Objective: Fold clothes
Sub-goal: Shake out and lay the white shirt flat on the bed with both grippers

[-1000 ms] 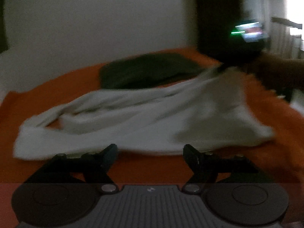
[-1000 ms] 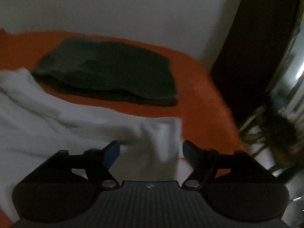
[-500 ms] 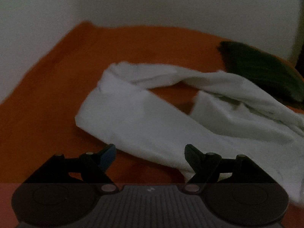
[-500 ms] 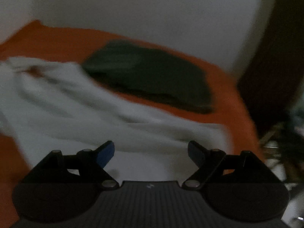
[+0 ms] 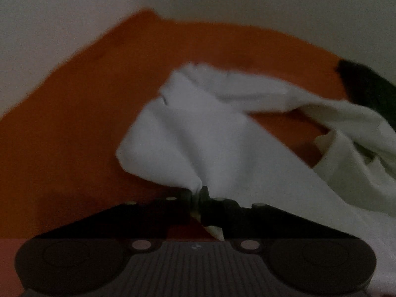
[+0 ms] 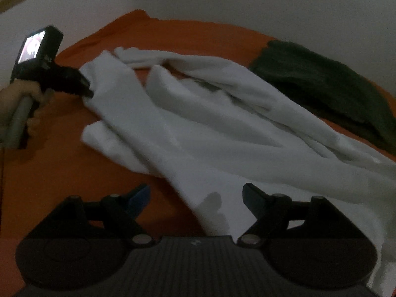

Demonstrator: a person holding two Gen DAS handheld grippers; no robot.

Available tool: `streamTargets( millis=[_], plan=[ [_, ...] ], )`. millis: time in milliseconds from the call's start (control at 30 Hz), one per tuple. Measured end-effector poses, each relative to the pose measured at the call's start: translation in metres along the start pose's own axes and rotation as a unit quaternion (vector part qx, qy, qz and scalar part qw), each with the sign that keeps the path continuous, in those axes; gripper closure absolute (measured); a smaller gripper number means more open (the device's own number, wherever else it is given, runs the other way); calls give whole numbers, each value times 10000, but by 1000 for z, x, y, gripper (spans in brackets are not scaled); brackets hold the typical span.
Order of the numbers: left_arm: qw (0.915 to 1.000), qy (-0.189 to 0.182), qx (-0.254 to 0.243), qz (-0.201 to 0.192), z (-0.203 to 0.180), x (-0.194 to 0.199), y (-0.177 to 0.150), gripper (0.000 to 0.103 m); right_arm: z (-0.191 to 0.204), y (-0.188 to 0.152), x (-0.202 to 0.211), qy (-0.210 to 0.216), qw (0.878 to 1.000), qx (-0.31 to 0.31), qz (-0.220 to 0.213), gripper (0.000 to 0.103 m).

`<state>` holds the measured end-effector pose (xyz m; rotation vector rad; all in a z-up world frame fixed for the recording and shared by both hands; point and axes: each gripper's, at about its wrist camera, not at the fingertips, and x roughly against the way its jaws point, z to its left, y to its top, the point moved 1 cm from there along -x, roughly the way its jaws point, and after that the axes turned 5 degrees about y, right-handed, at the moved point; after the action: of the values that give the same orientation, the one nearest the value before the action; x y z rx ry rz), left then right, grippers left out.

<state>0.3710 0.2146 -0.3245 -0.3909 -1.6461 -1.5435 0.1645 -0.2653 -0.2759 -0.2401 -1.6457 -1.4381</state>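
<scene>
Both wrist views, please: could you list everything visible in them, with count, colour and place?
Crumpled white cloth garment: one, white, spread across the middle of the orange cover.
Folded dark green garment: one, dark green, at the far right, by the wall.
Orange fabric cover: one, orange, under both garments.
Wall: one, pale, behind the cover.
Left gripper: one, black, shut on the white garment's near edge.
Right gripper: one, black with blue pads, jaws closing, pads apart above the white garment.
Person's hand: one, at the left edge, holding the left gripper's handle.
</scene>
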Motion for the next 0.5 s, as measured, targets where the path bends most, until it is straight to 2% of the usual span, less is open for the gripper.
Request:
streamTargets(
  millis=[67,233,433,500],
  plan=[
    [9997,26,-99,-235,5,13,-3,98,3,-1,1,33,10000,31,7,20],
    [9998,28,-75,-200,41,51,-19,98,7,0,19,-52,10000,45,31,20],
    [9991,240,-332,-87,65,113,-58,98,5,9,55,86,9999,-53,73,18],
    [9988,280,-405,-75,66,143,-80,98,3,8,64,131,9996,-219,148,18]
  ],
)
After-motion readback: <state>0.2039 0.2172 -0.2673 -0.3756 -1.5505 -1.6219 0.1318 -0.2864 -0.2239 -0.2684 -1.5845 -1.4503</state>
